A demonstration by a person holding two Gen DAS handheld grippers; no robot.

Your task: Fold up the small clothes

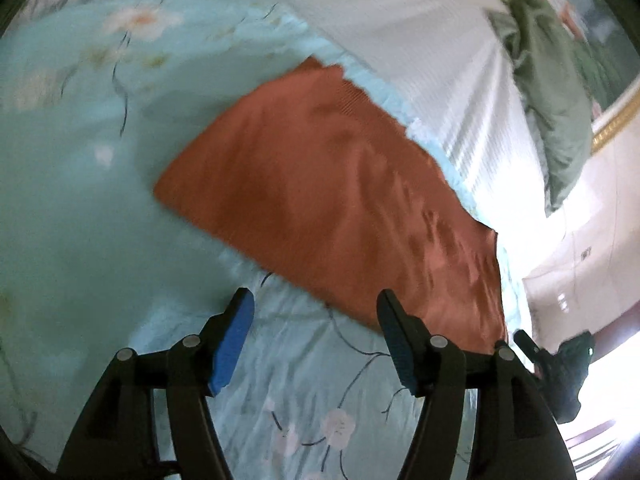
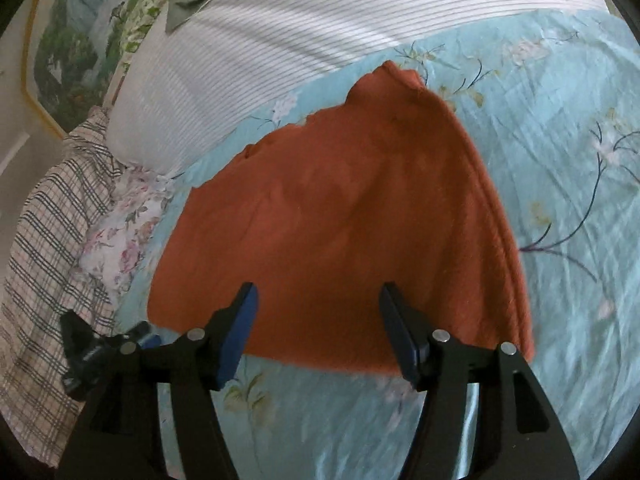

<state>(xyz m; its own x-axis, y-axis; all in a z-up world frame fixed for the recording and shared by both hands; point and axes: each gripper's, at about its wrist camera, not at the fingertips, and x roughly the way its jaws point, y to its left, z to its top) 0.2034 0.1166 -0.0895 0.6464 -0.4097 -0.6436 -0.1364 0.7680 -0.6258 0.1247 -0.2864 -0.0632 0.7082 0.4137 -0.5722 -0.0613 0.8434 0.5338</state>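
Observation:
A rust-orange garment (image 1: pixel 340 200) lies flat on a light blue floral bedsheet (image 1: pixel 80 200). It also shows in the right wrist view (image 2: pixel 352 220), folded along its right side. My left gripper (image 1: pixel 316 312) is open and empty, just short of the garment's near edge. My right gripper (image 2: pixel 318 304) is open and empty, its tips over the garment's near edge. The right gripper (image 1: pixel 560 364) shows at the right of the left wrist view. The left gripper (image 2: pixel 100 352) shows at the lower left of the right wrist view.
A white striped pillow (image 2: pixel 280 32) lies beyond the garment. A checked cloth (image 2: pixel 52 232) and a pink floral cloth (image 2: pixel 128 232) lie to its left. A green cloth (image 1: pixel 552 92) hangs by the wall.

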